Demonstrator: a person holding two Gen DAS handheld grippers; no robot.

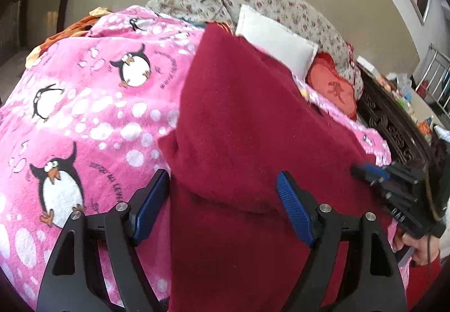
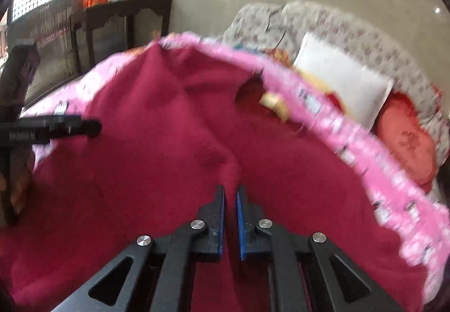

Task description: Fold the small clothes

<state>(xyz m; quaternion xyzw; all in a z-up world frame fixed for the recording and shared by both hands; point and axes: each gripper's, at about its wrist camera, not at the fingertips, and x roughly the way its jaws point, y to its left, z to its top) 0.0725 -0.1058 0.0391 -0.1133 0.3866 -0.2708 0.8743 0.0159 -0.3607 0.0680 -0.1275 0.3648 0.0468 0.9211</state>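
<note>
You're mid-fold: your right gripper [image 2: 230, 194] pinches a ridge of the maroon garment [image 1: 239, 121] at 6 o'clock, your left gripper [image 1: 222, 185] gapes wide, folding remains.

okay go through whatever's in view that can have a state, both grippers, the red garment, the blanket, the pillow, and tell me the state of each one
left gripper: open, fingers either side of a raised fold.
right gripper: shut on the dark red garment, pinching a ridge of cloth.
dark red garment: partly folded, rumpled, lying on the blanket.
pink penguin blanket: spread out under the garment.
white pillow: propped tilted against the floral cushions.
red cushion: lying beside the pillow.
</note>
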